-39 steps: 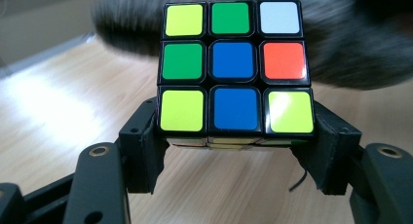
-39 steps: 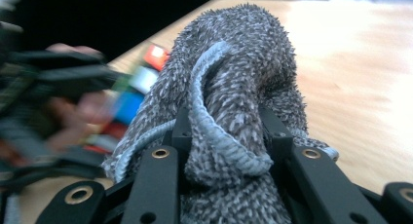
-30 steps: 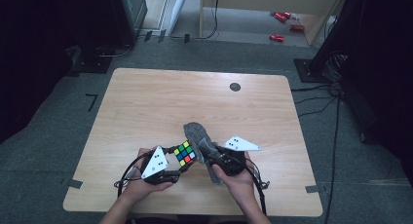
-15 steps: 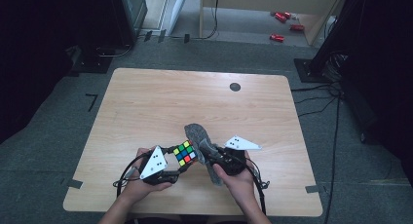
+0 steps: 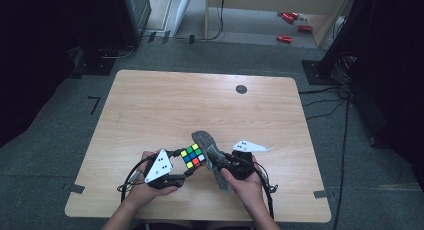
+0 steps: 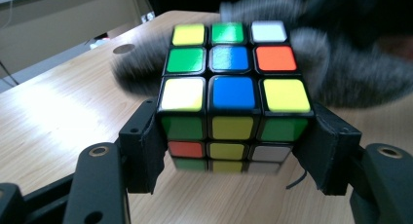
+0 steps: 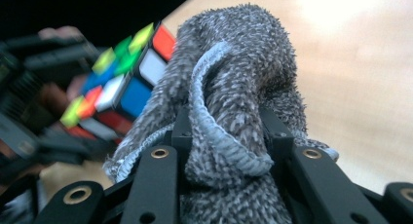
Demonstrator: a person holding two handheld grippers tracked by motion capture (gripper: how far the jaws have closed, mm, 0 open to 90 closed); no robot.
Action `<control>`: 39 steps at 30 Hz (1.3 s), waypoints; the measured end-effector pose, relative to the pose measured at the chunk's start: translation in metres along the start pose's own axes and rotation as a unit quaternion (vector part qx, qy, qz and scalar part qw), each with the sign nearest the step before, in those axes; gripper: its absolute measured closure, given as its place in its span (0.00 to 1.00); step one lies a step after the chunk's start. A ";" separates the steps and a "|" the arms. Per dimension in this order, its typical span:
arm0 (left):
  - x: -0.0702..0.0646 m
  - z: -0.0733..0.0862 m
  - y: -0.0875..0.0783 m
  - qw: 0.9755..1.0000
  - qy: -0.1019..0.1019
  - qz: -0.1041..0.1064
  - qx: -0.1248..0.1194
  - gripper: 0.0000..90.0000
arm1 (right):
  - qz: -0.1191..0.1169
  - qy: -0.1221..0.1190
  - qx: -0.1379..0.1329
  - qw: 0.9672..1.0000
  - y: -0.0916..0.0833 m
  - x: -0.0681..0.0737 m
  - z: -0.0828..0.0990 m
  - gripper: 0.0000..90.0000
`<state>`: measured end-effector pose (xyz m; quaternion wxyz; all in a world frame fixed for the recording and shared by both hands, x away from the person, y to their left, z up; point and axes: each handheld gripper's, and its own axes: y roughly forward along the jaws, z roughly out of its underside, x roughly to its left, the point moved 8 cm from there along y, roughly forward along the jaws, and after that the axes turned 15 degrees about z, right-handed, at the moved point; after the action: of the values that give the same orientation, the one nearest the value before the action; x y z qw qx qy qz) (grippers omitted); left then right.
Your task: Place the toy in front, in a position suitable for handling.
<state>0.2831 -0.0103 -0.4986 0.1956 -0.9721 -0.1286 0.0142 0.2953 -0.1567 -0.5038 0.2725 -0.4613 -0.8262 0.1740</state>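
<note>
I've got the left gripper [image 6: 234, 151] clamped on the puzzle cube [image 6: 233, 95], pads pressed to its two side faces, cube at frame centre in the left gripper view and just left of centre low in the high view. My right gripper [image 7: 221, 136] is closed on the grey cloth [image 7: 234, 87], which bunches up between its jaws through the middle of the right gripper view. In the high view, cloth [image 5: 206, 141] sits just right of the cube [image 5: 192, 155], near the wooden table [image 5: 200, 105]'s bottom edge; can't tell if they touch.
</note>
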 end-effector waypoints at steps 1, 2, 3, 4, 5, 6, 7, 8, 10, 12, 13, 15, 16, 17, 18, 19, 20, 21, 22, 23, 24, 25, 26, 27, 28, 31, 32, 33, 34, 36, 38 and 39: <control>0.000 0.000 0.001 1.000 0.000 0.000 0.001 0.39 | 0.000 0.001 0.002 1.000 0.000 0.000 0.001 0.76; 0.001 0.001 0.002 1.000 -0.002 0.001 0.001 0.39 | 0.008 -0.003 -0.001 1.000 -0.001 -0.001 0.000 0.76; 0.001 0.001 0.002 1.000 -0.003 0.000 0.002 0.39 | 0.013 -0.006 -0.008 1.000 -0.003 0.001 -0.002 0.76; 0.002 0.002 0.002 1.000 -0.004 0.001 0.002 0.39 | 0.009 -0.005 -0.023 1.000 -0.009 0.004 -0.008 0.76; 0.002 0.002 0.002 1.000 -0.005 0.002 0.002 0.39 | 0.005 -0.006 -0.033 0.999 -0.012 0.007 -0.011 0.76; 0.002 0.001 0.002 1.000 -0.005 0.003 0.000 0.39 | 0.001 -0.012 -0.045 0.999 -0.017 0.010 -0.015 0.76; 0.002 0.001 0.001 1.000 -0.004 0.004 -0.001 0.39 | -0.001 -0.014 -0.055 0.998 -0.021 0.013 -0.019 0.76; 0.002 0.000 0.001 1.000 -0.004 0.005 -0.005 0.39 | -0.005 -0.016 -0.064 0.998 -0.023 0.015 -0.021 0.76; 0.001 -0.002 -0.001 1.000 -0.004 0.005 -0.009 0.39 | -0.008 -0.013 -0.068 0.998 -0.023 0.015 -0.021 0.76; 0.000 -0.003 -0.001 1.000 -0.003 0.008 -0.013 0.39 | -0.007 0.000 -0.050 0.999 -0.017 0.010 -0.014 0.76; 0.000 -0.004 0.000 1.000 -0.003 0.007 -0.011 0.39 | -0.004 0.002 -0.041 0.999 -0.013 0.008 -0.010 0.76; 0.000 -0.002 0.000 1.000 -0.003 0.007 -0.009 0.38 | -0.002 0.007 -0.028 1.000 -0.008 0.005 -0.005 0.77; 0.001 -0.002 -0.001 1.000 -0.006 0.008 -0.013 0.38 | -0.002 0.007 -0.023 1.000 -0.007 0.005 -0.004 0.77; 0.001 -0.002 -0.001 1.000 -0.007 0.010 -0.013 0.38 | -0.003 0.005 -0.020 1.000 -0.006 0.006 -0.004 0.77; 0.001 -0.002 -0.001 1.000 -0.008 0.012 -0.014 0.38 | -0.002 0.004 -0.019 1.000 -0.007 0.006 -0.004 0.77; 0.002 -0.001 0.000 1.000 -0.010 0.012 -0.016 0.38 | -0.001 0.000 -0.021 1.000 -0.007 0.006 -0.005 0.77; 0.002 -0.001 0.000 1.000 -0.010 0.012 -0.017 0.38 | 0.001 -0.003 -0.025 1.000 -0.009 0.007 -0.006 0.77; 0.002 -0.001 0.000 1.000 -0.007 0.011 -0.016 0.38 | 0.003 -0.006 -0.032 0.999 -0.011 0.008 -0.009 0.77; 0.002 -0.001 0.000 1.000 -0.006 0.009 -0.015 0.39 | 0.004 -0.009 -0.041 0.999 -0.014 0.009 -0.012 0.77; 0.002 -0.001 0.000 1.000 -0.006 0.008 -0.014 0.39 | 0.001 -0.010 -0.049 0.999 -0.018 0.011 -0.015 0.77; 0.003 0.000 0.000 1.000 -0.005 0.006 -0.010 0.39 | -0.001 -0.014 -0.061 0.998 -0.022 0.013 -0.019 0.77; 0.003 0.001 0.001 1.000 -0.002 0.002 -0.003 0.39 | -0.002 -0.021 -0.072 0.997 -0.026 0.017 -0.023 0.77; 0.003 0.002 0.003 1.000 0.001 -0.004 0.003 0.39 | -0.003 -0.033 -0.080 0.996 -0.030 0.021 -0.026 0.76; 0.003 0.002 0.004 1.000 0.006 -0.009 0.009 0.39 | -0.005 -0.047 -0.086 0.995 -0.033 0.027 -0.027 0.76; 0.001 0.002 0.006 1.000 0.009 -0.009 0.012 0.39 | -0.001 -0.067 -0.092 0.994 -0.035 0.034 -0.028 0.76; -0.006 0.000 0.012 0.999 0.028 -0.011 0.025 0.39 | -0.001 -0.122 -0.092 0.988 -0.036 0.056 -0.025 0.76; -0.008 0.000 0.012 0.999 0.033 -0.012 0.029 0.39 | -0.005 -0.140 -0.088 0.986 -0.034 0.064 -0.021 0.76; -0.009 -0.001 0.012 0.999 0.037 -0.014 0.030 0.39 | -0.002 -0.153 -0.088 0.984 -0.032 0.068 -0.019 0.76; -0.010 -0.001 0.012 0.999 0.039 -0.019 0.033 0.39 | 0.006 -0.167 -0.087 0.982 -0.030 0.070 -0.017 0.76; -0.008 -0.001 0.011 0.999 0.036 -0.020 0.034 0.39 | 0.013 -0.165 -0.088 0.982 -0.027 0.066 -0.017 0.76; -0.007 0.000 0.010 0.999 0.032 -0.017 0.033 0.39 | 0.041 -0.151 -0.090 0.984 -0.026 0.050 -0.019 0.76; -0.006 0.001 0.010 0.999 0.031 -0.016 0.033 0.39 | 0.054 -0.146 -0.091 0.984 -0.026 0.043 -0.020 0.76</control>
<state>0.2793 -0.0202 -0.5029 0.2316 -0.9629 -0.1377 -0.0150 0.2721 -0.1320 -0.4612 0.0962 -0.4981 -0.8431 0.1783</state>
